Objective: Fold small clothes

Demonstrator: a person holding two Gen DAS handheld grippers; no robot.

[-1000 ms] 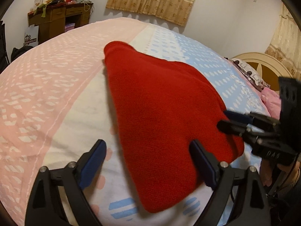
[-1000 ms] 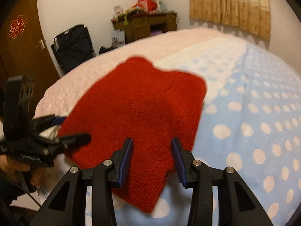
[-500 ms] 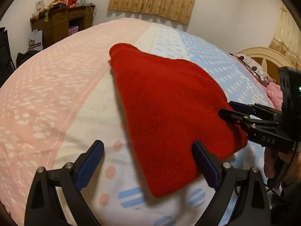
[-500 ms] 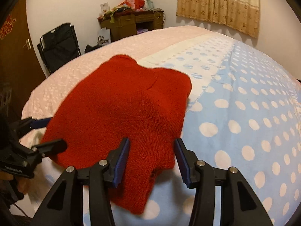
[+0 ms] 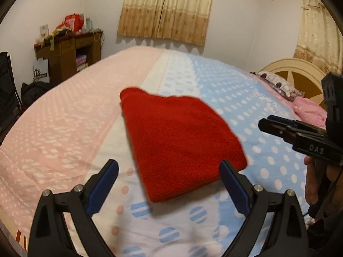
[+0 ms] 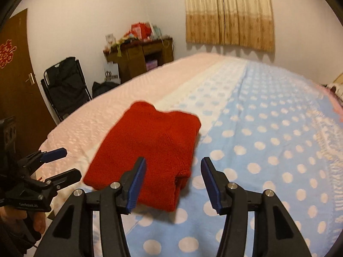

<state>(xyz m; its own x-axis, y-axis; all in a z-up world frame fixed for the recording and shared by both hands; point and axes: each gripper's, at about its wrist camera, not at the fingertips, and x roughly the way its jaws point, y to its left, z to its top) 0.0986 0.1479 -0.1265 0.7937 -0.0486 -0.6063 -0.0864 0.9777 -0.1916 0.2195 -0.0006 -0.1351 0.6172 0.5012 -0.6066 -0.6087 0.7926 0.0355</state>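
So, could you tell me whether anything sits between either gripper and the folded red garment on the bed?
Nothing visible does. The red garment lies alone on the bedspread, and only bare bedding separates it from the open left gripper and the open right gripper.

"DAS", seemingly, on right claw (image 5: 264, 123)

1 red garment (image 5: 180, 143), 1 bed (image 5: 64, 128), 2 hand-held grippers (image 5: 169, 184)

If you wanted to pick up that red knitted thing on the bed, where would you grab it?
Probably the near corner of the folded red garment, coming from the near bed edge: it lies flat, and there the stacked layers show as an edge a hand-held gripper could pinch together.
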